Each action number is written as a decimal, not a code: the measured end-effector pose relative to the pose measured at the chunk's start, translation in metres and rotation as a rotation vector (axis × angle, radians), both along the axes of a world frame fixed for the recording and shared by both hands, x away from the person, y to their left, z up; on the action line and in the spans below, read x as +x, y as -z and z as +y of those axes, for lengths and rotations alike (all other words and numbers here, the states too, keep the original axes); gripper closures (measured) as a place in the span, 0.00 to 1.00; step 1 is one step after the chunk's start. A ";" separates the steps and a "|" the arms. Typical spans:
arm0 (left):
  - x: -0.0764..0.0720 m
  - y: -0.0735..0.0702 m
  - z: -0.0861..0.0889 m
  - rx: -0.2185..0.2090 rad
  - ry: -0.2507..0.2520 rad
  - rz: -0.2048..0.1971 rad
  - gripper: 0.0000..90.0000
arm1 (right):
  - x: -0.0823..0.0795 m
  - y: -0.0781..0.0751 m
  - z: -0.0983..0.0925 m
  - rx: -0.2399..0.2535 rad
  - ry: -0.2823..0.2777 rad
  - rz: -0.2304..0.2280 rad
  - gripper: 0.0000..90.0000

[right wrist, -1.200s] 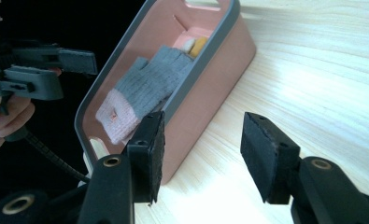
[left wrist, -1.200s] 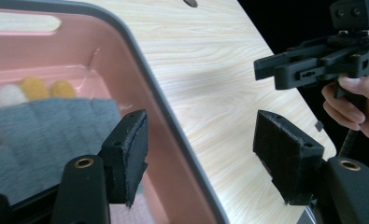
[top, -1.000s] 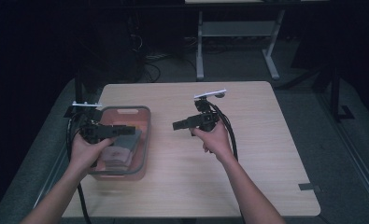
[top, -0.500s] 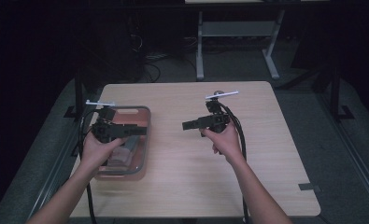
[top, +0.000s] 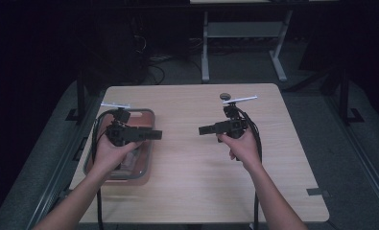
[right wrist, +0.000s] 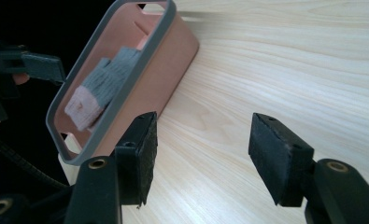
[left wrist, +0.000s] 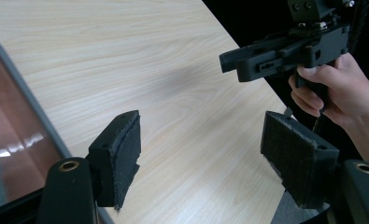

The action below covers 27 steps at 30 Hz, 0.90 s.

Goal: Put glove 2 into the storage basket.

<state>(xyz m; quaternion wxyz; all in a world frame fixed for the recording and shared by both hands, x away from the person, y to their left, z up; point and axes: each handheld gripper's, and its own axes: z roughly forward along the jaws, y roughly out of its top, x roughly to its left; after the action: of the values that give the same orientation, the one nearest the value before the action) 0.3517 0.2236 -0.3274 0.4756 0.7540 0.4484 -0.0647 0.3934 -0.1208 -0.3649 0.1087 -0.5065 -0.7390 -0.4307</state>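
Grey-rimmed bin (top: 148, 143) of clear pinkish plastic is the thing nearest to the hands; it stands at the left side of the wooden table (top: 187, 191), under the left hand. The left gripper (top: 156, 135) is held level above the bin's right rim and points to the right, across the table. Its jaws have just been opening and now stand wide apart, with nothing between them; in the left gripper view only bare wood lies behind the pads (left wrist: 121, 158). The right gripper (top: 202, 130) hangs over the middle of the table, well apart from the bin, and points to the left, toward the other gripper. Its jaws have also just been opening and are wide, and they hold nothing. In the right gripper view the bin (right wrist: 163, 32) shows a folded grey and pale pink cloth (right wrist: 98, 88) lying inside. A small dark round object (top: 224, 96) rests near the far edge of the table, behind the right gripper.
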 end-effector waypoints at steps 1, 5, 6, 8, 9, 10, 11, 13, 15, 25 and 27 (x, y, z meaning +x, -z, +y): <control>0.000 0.000 -0.002 -0.002 0.003 0.000 0.32 | 0.000 0.000 -0.002 -0.007 0.004 0.002 0.46; 0.000 0.001 -0.008 -0.002 0.017 0.002 0.32 | -0.002 0.001 -0.011 -0.013 0.019 -0.006 0.46; 0.000 0.001 -0.010 -0.004 0.022 0.002 0.32 | -0.003 0.002 -0.013 -0.013 0.024 -0.003 0.46; 0.000 0.002 -0.013 -0.001 0.038 -0.008 0.31 | -0.004 0.002 -0.017 -0.013 0.028 -0.001 0.45; 0.000 0.002 -0.015 -0.008 0.036 -0.005 0.31 | -0.005 0.003 -0.019 -0.014 0.032 0.003 0.45; 0.000 0.002 -0.017 -0.004 0.045 -0.008 0.31 | -0.005 0.004 -0.021 -0.018 0.032 0.002 0.45; 0.000 0.003 -0.019 -0.007 0.041 -0.006 0.31 | -0.005 0.005 -0.023 -0.020 0.031 -0.001 0.45; 0.000 0.003 -0.022 -0.006 0.048 -0.005 0.31 | -0.006 0.006 -0.026 -0.024 0.037 0.004 0.45; 0.000 0.004 -0.024 0.001 0.056 -0.006 0.31 | -0.008 0.008 -0.030 -0.025 0.042 0.006 0.44; 0.000 0.007 -0.038 -0.018 0.092 0.000 0.29 | -0.014 0.016 -0.051 -0.042 0.066 0.021 0.44; 0.000 0.008 -0.042 -0.015 0.101 -0.001 0.29 | -0.015 0.017 -0.055 -0.043 0.072 0.020 0.44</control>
<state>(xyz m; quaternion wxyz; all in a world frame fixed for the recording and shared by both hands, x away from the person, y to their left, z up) 0.3521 0.1820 -0.3352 0.4778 0.7720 0.4091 -0.0914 0.3786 -0.1762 -0.3820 0.0893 -0.5394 -0.7283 -0.4132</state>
